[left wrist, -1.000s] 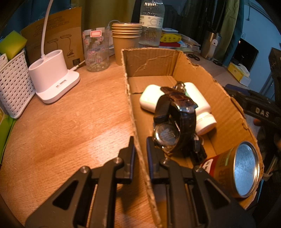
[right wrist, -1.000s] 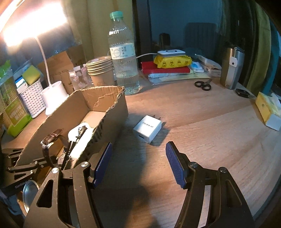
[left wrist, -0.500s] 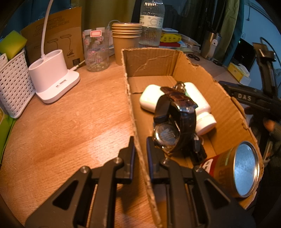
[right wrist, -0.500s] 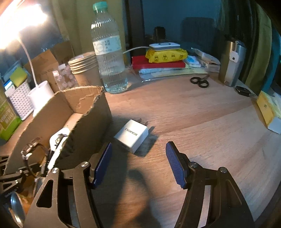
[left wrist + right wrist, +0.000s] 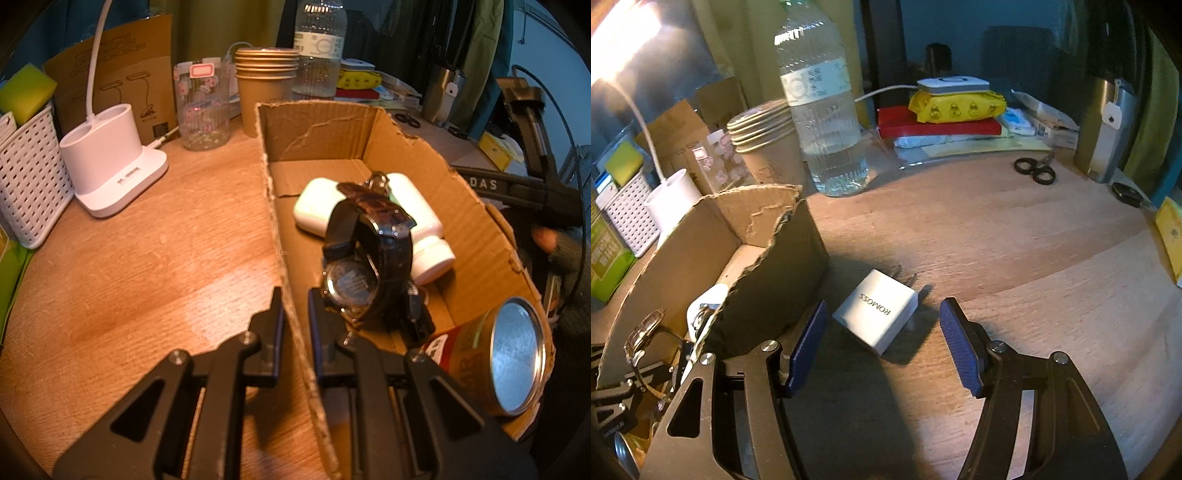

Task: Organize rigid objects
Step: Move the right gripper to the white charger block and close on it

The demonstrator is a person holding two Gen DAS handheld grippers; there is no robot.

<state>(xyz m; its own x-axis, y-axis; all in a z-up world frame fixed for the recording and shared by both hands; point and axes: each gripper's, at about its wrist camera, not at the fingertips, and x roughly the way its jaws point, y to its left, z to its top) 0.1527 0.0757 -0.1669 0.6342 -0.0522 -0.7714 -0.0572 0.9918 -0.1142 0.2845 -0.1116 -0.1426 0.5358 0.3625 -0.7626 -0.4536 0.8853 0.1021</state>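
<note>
My left gripper [image 5: 295, 317] is shut on the left wall of a cardboard box [image 5: 280, 236], one finger inside and one outside. In the box lie a dark wristwatch [image 5: 369, 254], a white bottle [image 5: 417, 221], a white case [image 5: 314, 210] and a tin can [image 5: 506, 354]. My right gripper [image 5: 882, 339] is open, its blue pads either side of a white ROMOSS charger plug [image 5: 877, 310] that lies on the wooden table just right of the box [image 5: 768, 266]. The pads do not touch the plug.
A water bottle [image 5: 820, 122], stacked paper cups [image 5: 764, 147], a white lamp base [image 5: 110, 166], a white basket [image 5: 29, 173], scissors [image 5: 1034, 171], a steel flask [image 5: 1108, 129] and a pile of packets [image 5: 956, 107] ring the back of the table.
My right gripper has moved forward and down towards the plug, which now sits between the open pads. The left gripper and the box have not moved.
</note>
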